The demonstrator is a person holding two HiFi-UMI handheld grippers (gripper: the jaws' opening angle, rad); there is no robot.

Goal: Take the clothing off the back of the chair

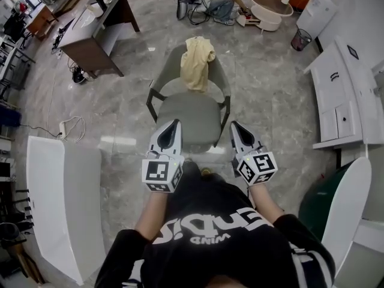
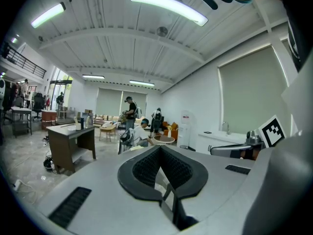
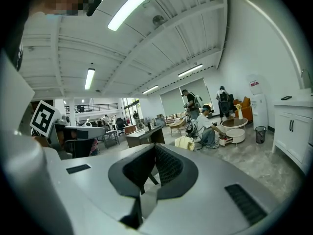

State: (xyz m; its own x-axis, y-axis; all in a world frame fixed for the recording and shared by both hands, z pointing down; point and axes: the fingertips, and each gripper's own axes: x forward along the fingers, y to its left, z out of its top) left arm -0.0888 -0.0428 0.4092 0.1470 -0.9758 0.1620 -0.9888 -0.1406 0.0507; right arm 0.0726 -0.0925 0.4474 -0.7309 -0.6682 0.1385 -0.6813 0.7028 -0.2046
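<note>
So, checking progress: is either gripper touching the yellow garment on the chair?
Apart. Head view: left gripper and right gripper reach only the seat; garment hangs farther back.

Pale yellow clothing (image 1: pixel 197 62), crumpled, draped over the back of a grey-green chair (image 1: pixel 186 116), chair standing upright

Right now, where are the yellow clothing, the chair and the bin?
clothing (image 1: pixel 198 65): head view, the middle of the cloth draped over the chair's back.
chair (image 1: pixel 187 117): head view, the bare seat.
bin (image 1: pixel 300 41): head view, its side.
</note>
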